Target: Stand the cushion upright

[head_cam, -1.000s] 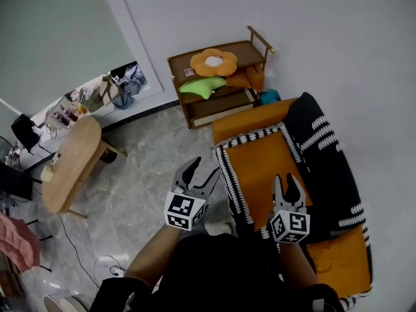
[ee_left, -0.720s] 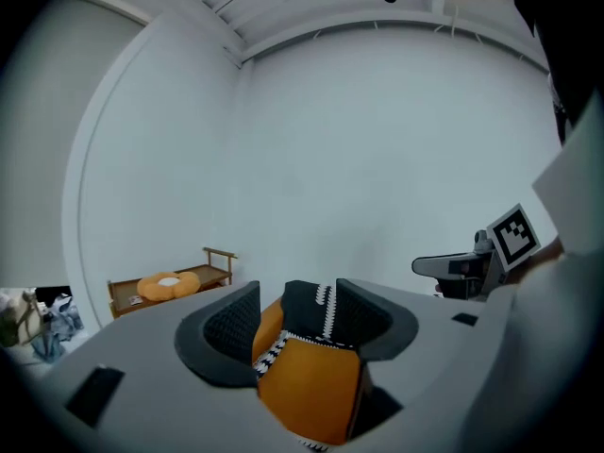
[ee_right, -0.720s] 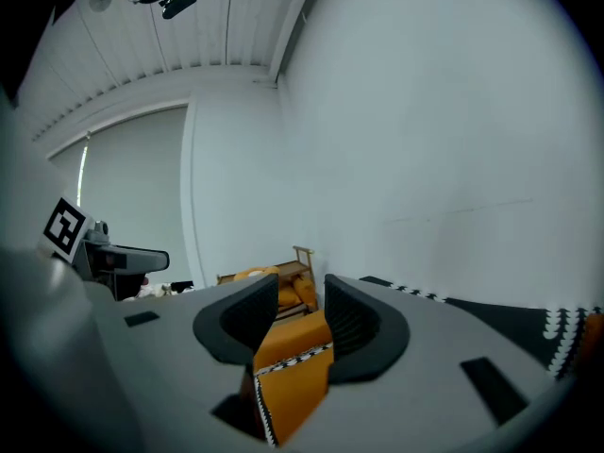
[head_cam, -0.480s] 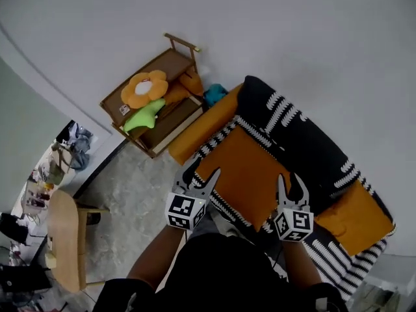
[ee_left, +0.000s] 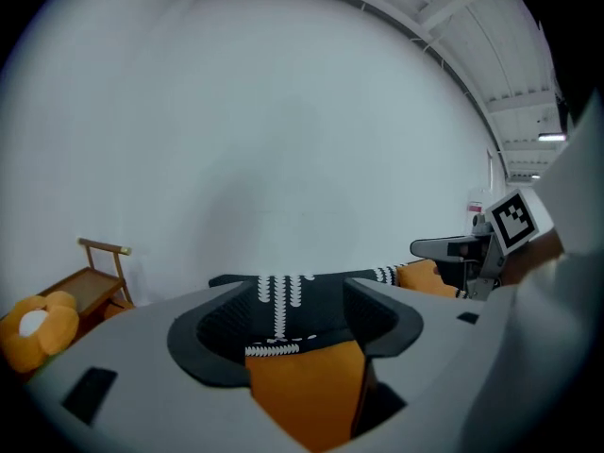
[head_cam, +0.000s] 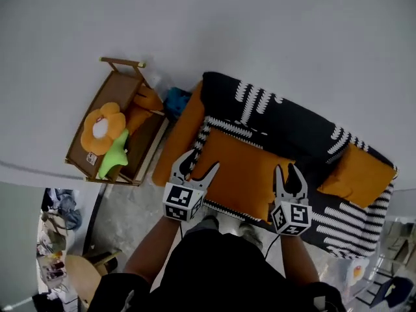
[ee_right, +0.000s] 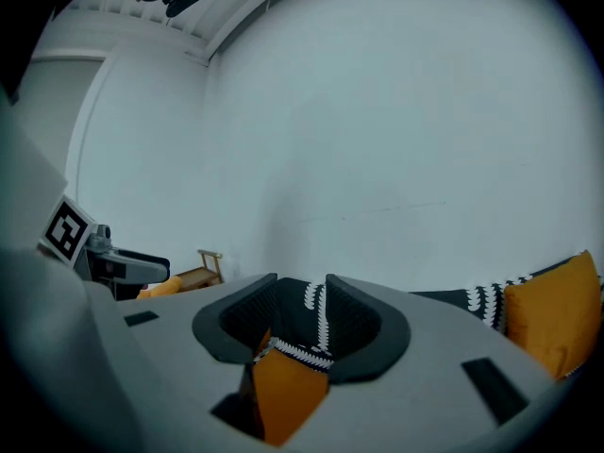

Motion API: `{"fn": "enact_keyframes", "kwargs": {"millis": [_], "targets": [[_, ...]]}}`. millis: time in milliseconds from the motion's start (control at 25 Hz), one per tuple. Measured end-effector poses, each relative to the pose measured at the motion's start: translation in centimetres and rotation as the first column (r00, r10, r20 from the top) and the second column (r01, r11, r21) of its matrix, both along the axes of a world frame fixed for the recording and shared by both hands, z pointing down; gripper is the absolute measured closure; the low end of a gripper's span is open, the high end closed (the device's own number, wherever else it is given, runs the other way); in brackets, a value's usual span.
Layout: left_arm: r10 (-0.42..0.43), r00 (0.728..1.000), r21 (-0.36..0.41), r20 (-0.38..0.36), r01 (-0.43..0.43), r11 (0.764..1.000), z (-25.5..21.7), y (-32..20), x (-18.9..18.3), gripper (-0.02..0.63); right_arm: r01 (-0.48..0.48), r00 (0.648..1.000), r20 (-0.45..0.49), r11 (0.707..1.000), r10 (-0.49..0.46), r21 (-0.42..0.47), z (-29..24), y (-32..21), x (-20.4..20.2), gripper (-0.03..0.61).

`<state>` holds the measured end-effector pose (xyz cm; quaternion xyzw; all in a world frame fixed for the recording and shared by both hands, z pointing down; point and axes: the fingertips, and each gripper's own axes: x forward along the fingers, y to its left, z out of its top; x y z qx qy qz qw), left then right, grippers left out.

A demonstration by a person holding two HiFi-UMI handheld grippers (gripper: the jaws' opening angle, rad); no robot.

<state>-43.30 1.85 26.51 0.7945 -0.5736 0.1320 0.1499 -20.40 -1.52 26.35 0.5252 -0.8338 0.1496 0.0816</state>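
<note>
Both hover empty above the sofa's (head_cam: 174, 149) front edge: left gripper (head_cam: 200, 163) jaws, just opening, stand wide; right gripper (head_cam: 286, 173) jaws part-open. The orange cushion (head_cam: 244, 169) lies flat on the seat.

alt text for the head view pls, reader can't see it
Left gripper, jaws just opened wider, and right gripper, both open and empty, point at an orange sofa under a black-and-white throw. An orange cushion sits at its right end.
</note>
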Motion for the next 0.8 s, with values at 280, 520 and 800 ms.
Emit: {"fn": "enact_keyframes", "kwargs": {"millis": [280, 520, 800], "targets": [[0.111, 0.994, -0.086, -0.023, -0.112, 0.990, 4.0, -2.6, -1.3, 0.293, -0.129, 0.989, -0.084, 0.990, 0.124, -0.062, 3.0, 1.1, 0.9, 0.353], [0.142, 0.990, -0.198, -0.022, -0.144, 0.970, 8.8, -3.7, -2.8, 0.271, -0.230, 0.970, -0.115, 0.957, 0.212, -0.176, 7.6, 2.1, 3.0, 0.286], [0.074, 0.996, -0.322, -0.044, -0.084, 0.943, 15.3, -4.1, -3.5, 0.262, -0.284, 0.955, -0.169, 0.912, 0.243, -0.297, 14.6, 3.0, 5.9, 0.272]]}}
